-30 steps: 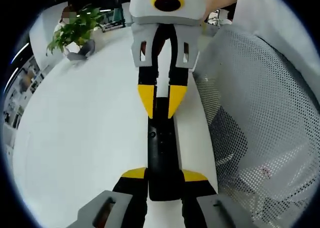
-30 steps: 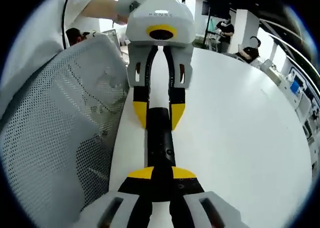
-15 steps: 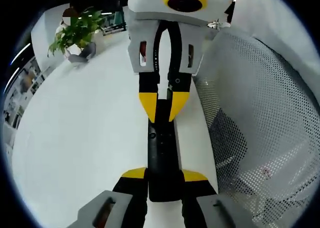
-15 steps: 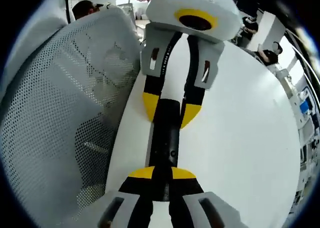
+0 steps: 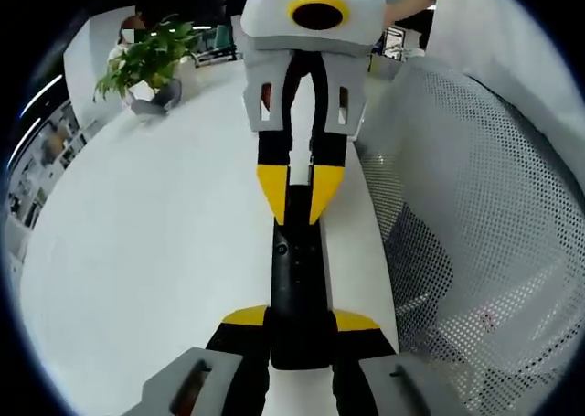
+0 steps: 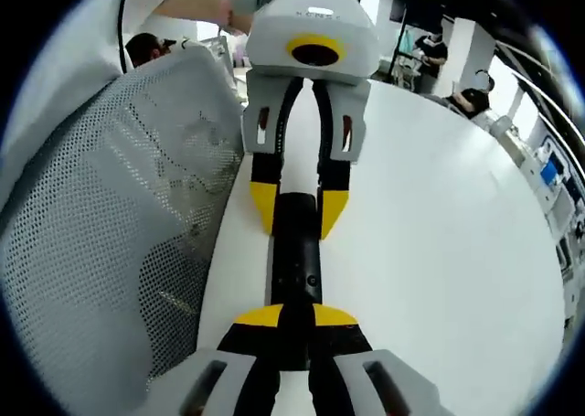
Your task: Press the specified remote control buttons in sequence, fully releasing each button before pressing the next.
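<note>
— What moved since a second ago?

— My right hand-held gripper (image 5: 300,195) dropped toward the black remote (image 5: 299,279) half a second back, its yellow tips low over the far end, and has now lifted and drawn back a little.

— And your left hand-held gripper (image 6: 298,208)?

— It swung sideways in the right gripper view, then straightened again.
</note>
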The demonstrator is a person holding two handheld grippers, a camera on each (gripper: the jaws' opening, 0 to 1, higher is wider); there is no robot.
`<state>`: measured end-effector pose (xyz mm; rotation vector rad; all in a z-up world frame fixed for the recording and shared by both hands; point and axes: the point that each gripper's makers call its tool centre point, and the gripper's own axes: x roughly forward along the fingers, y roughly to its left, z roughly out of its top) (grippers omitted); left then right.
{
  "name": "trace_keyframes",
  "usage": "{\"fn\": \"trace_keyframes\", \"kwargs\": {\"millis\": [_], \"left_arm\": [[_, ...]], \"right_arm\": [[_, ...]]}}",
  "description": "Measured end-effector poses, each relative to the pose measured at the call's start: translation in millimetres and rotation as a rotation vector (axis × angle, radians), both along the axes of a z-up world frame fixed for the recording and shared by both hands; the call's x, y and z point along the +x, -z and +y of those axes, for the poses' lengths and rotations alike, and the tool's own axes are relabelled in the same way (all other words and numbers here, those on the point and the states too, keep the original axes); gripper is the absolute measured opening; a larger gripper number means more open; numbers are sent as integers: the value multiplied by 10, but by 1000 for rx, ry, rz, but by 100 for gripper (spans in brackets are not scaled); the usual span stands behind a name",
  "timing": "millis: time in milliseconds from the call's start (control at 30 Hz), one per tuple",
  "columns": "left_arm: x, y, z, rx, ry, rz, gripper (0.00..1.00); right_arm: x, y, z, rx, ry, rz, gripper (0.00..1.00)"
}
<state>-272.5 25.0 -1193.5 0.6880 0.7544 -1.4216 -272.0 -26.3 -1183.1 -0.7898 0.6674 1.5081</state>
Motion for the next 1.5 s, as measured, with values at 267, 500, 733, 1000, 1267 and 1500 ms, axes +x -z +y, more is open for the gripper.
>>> {"fn": "trace_keyframes", "kwargs": {"millis": [267,500,733,1000,1267,1500], "left_arm": [[5,-8,-5,-8,2,-1,23],[8,-9,-5,-16,-2,-1,23],[7,-6,-4,-13,3,-2,23],[7,-7,-4,-18,-1,-1,23],[-5,-4,-9,-25,-3,-6,23],[7,-6,-7,-22,-6,6,23]], "right_arm": [[16,-20,67,85,41,31,5],[-5,10,81,-116,-77,-31,3],[-9,37,103,-254,-61,-36,4],[22,-17,77,-19,53,-6,4],[-16,-56,153,25,81,38,0],[-3,-8,124,-59,53,-6,0]]}}
